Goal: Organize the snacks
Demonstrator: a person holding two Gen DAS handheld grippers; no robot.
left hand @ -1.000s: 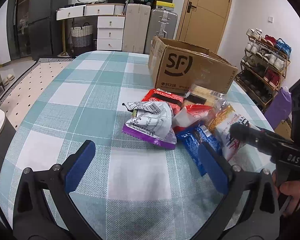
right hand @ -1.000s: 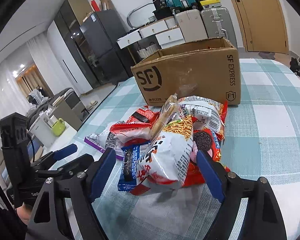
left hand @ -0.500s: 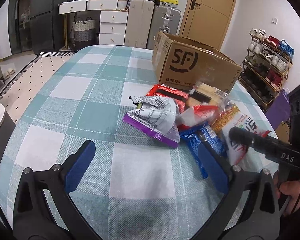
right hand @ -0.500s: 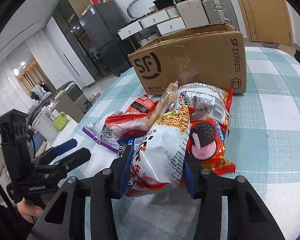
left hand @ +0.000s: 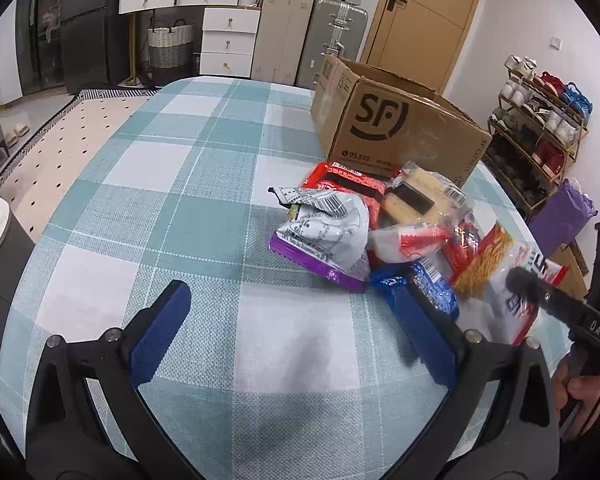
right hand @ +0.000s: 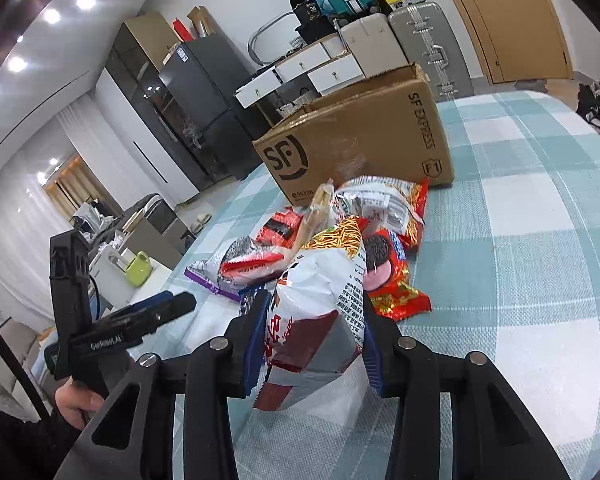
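A heap of snack packets lies on the checked tablecloth in front of an open cardboard box [left hand: 396, 136] [right hand: 360, 140]. My right gripper [right hand: 314, 320] is shut on the near end of a white and red noodle-snack bag [right hand: 320, 292] [left hand: 512, 276], its blue pads pressing both sides. Behind the bag lie a red Oreo packet [right hand: 384, 264], a silver and purple bag [left hand: 328, 236] and a blue packet [left hand: 424, 284]. My left gripper [left hand: 296, 332] hovers open above bare cloth, just left of the heap, nothing between its fingers.
The table [left hand: 204, 184] has open cloth to the left of the heap and to the right of it in the right wrist view. Off the table stand a shoe rack [left hand: 540, 120], drawers [left hand: 228, 36] and suitcases [right hand: 424, 40]. A hand [right hand: 76, 400] holds the left gripper.
My right gripper went from wide open around the noodle-snack bag to shut on it, moving in closer. The left gripper stayed open and barely shifted.
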